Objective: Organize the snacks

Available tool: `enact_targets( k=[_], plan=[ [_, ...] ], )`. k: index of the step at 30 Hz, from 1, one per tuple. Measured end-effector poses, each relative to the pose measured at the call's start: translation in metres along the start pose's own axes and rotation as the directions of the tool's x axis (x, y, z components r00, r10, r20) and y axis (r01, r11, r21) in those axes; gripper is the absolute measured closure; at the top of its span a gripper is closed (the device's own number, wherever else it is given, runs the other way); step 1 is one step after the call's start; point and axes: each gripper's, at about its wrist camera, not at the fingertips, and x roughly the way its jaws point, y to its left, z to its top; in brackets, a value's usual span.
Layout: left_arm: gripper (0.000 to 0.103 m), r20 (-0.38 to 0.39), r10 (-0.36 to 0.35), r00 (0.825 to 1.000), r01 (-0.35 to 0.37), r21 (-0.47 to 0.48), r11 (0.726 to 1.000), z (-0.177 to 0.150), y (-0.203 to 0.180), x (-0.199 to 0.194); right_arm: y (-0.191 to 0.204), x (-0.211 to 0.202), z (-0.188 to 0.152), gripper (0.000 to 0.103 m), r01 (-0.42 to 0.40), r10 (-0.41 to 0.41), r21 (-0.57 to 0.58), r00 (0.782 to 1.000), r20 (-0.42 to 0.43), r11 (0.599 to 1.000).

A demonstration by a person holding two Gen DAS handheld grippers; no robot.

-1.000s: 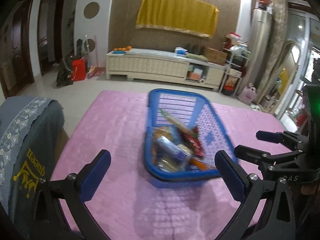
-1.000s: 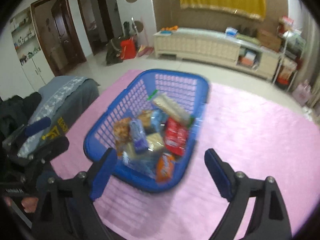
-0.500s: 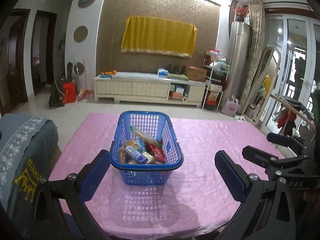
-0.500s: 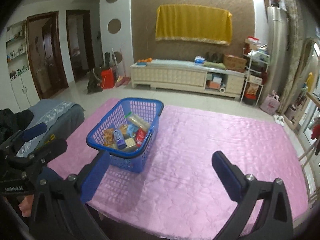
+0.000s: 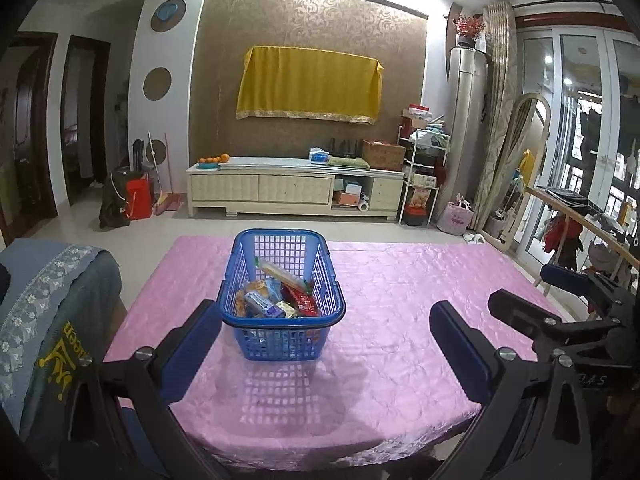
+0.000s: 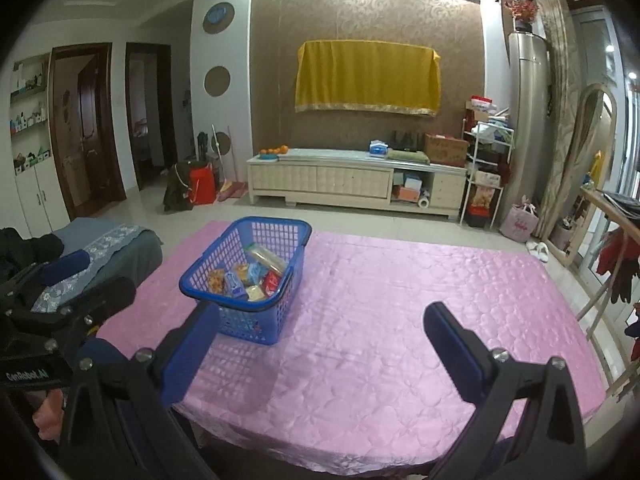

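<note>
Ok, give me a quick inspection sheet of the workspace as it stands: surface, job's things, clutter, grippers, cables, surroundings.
Surface: table under a pink quilted cloth, bare apart from the basket.
Job's things: blue basket upright on the cloth, snack packets piled inside.
Clutter: nothing seen on the cloth.
Grippers: left gripper open, empty; right gripper open, empty; both short of the basket.
Cables: nothing seen.
Surroundings: grey-covered chair at the table's left; low cabinet by the far wall.

Both hand-held grippers, left (image 5: 324, 332) and right (image 6: 320, 332), have drawn back from the snack basket (image 5: 282, 312).
</note>
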Motion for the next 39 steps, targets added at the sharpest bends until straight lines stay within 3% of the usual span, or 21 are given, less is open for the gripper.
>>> enact_targets(
  k=[39],
  plan=[
    [0.000, -0.014, -0.005, 1.000, 0.005, 0.007, 1.000, -0.014, -0.005, -0.003, 0.005, -0.004, -0.010, 0.000, -0.011, 0.012, 0.017, 0.999, -0.035, 1.000]
  ],
)
